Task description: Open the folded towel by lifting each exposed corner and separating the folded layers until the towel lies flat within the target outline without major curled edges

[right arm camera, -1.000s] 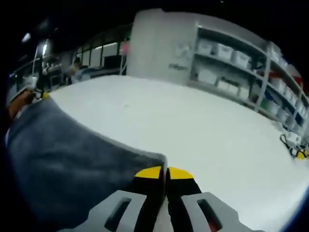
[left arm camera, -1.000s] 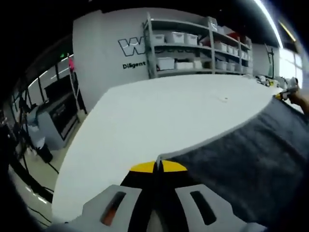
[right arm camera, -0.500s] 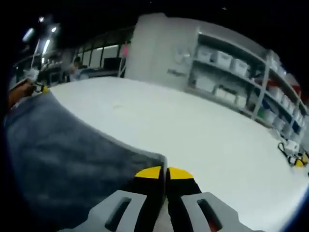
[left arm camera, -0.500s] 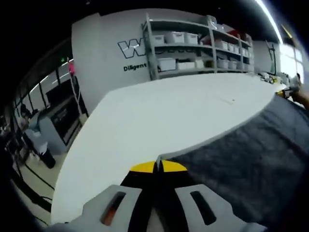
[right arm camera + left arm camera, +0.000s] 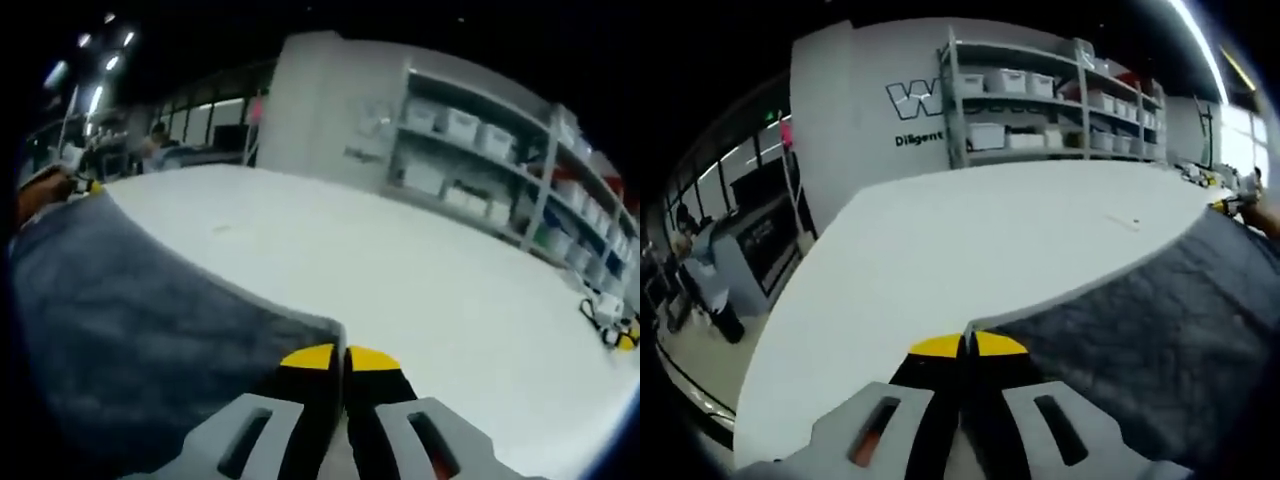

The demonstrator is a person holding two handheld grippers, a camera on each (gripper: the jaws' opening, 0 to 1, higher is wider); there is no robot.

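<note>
A dark grey towel [image 5: 1140,320] is stretched between both grippers above the white table [image 5: 970,230]. My left gripper [image 5: 968,345], with yellow-tipped jaws pressed together, is shut on one towel corner. At the far right of the left gripper view the other gripper [image 5: 1230,203] holds the opposite corner. In the right gripper view the same towel [image 5: 130,310] spreads to the left, and my right gripper [image 5: 342,356] is shut on its near corner. The left gripper [image 5: 75,185] and a hand show small at the towel's far end.
Metal shelves with white bins [image 5: 1040,100] stand behind the table against a white wall with lettering [image 5: 915,100]. A small yellow and white object [image 5: 610,320] lies at the table's right edge. A person [image 5: 155,140] and machines stand in the background.
Both cameras have shifted slightly and the towel stays held taut between the grippers. Neither grip has changed.
</note>
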